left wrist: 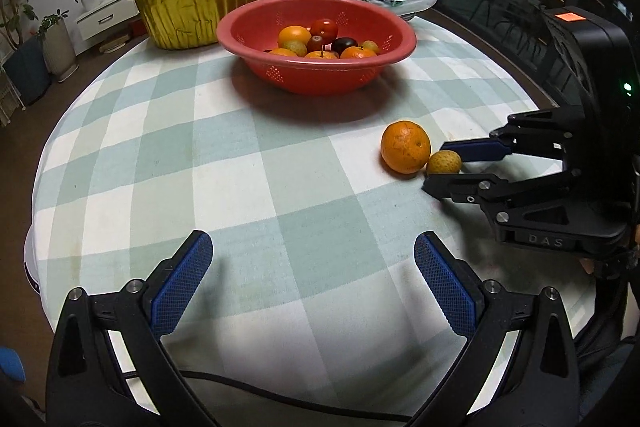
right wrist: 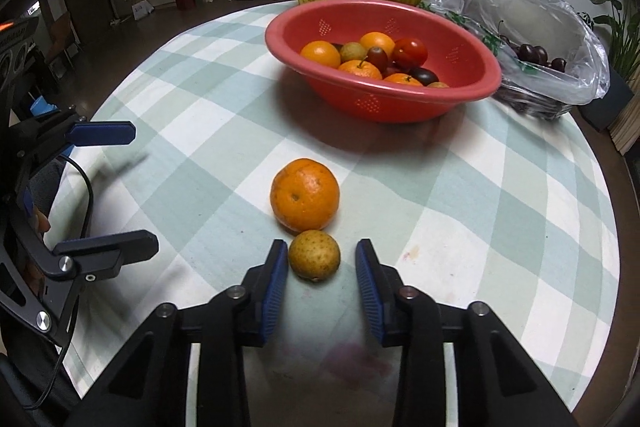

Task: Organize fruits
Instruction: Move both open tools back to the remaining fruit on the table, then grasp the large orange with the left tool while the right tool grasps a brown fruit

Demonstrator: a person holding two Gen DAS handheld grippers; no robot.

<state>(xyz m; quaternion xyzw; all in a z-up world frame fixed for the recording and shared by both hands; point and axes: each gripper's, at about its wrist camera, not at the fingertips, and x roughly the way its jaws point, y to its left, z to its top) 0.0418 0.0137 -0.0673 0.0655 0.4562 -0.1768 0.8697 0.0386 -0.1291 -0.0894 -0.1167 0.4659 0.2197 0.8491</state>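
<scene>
1. The small round yellow-brown speckled fruit lies on the counter toward its near edge, touching a larger orange mandarin.
2. It looks light, firm and smooth-skinned, so it may roll; take it across its widest middle.
3. Your right gripper has its jaws narrowed around it: the left pad seems to touch, the right stands just clear.
4. Your left gripper hangs wide with nothing between its jaws.
5. Farther back, a red plastic colander bowl holds mixed fruit.
6. The right gripper's body reads "DAS".
</scene>
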